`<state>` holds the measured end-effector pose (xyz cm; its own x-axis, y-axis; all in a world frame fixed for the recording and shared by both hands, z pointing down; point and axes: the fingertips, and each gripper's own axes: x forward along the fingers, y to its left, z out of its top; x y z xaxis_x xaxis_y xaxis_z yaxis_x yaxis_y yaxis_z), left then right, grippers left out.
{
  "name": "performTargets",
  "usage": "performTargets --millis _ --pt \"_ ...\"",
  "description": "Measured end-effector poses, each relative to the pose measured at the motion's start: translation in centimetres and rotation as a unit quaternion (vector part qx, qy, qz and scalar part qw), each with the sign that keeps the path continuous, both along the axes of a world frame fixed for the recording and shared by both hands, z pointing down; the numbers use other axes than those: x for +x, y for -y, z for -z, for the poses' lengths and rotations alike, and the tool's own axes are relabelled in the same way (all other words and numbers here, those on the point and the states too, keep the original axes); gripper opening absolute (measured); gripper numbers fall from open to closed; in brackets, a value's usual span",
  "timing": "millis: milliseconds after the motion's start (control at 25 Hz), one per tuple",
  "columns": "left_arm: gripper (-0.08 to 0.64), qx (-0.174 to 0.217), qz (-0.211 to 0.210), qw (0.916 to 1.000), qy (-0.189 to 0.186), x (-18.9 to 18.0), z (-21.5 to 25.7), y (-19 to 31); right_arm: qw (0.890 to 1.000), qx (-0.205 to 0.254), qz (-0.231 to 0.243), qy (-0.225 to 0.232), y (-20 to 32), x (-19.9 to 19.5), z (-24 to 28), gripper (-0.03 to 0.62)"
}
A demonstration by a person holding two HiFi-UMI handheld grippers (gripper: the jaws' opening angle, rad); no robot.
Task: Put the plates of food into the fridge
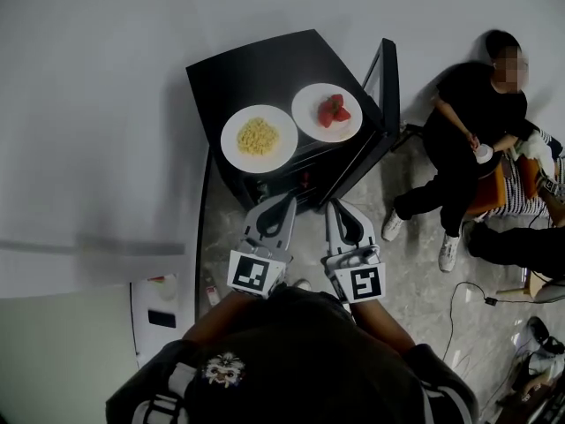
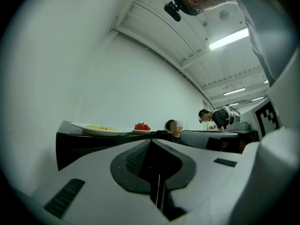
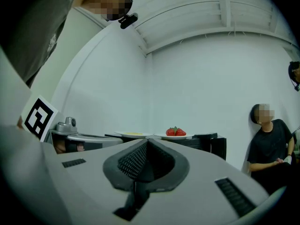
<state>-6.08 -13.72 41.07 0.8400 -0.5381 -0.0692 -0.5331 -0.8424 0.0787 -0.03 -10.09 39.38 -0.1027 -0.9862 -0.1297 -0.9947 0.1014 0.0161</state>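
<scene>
While plates top fridge, claws closed

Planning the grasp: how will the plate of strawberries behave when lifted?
The plate looks smooth and rigid, so probably stiff, breakable, slick at its thin rim. The strawberries sit loose in a heap, so they may roll if it tilts. Likely light: small load.

Fridge interior mostly hidden; yellow food too small, perhaps noodles.

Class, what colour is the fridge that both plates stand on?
Black. The fridge shows best in the head view.
</scene>
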Motion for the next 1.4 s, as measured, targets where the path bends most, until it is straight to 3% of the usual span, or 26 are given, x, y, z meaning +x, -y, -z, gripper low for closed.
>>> performTargets --millis 240,360,600,840,1040,1240,1400 --pt "0.021 0.015 -0.01 0.9997 -0.013 0.8 0.5 1.0 0.999 -0.021 -0.007 -0.032 1.1 0.6 -0.7 0.025" --pt "0.021 0.012 -0.002 0.9997 -0.019 1.0 0.6 0.9 1.0 -0.016 -0.001 -0.016 1.3 1.1 -0.7 0.025" --pt "0.021 0.006 0.029 0.9995 0.009 1.9 -0.1 1.2 0.999 0.01 0.031 0.011 2.4 2.2 0.8 0.025" --pt "0.021 -0.001 0.062 0.998 -0.003 3.3 0.7 0.8 0.997 0.014 0.075 0.016 3.1 2.9 1.4 0.025" --pt "0.021 0.0 0.08 0.9968 0.004 3.9 0.7 0.2 0.992 -0.038 0.103 0.055 4.3 4.1 -0.1 0.026" --pt "0.021 -0.003 0.097 0.9953 0.008 4.1 0.6 0.3 0.989 -0.046 0.121 0.07 5.5 4.7 0.2 0.028" --pt "0.02 -0.015 0.115 0.9932 0.008 3.6 0.3 0.9 0.984 -0.066 0.132 0.098 6.3 5.2 -0.6 0.115"
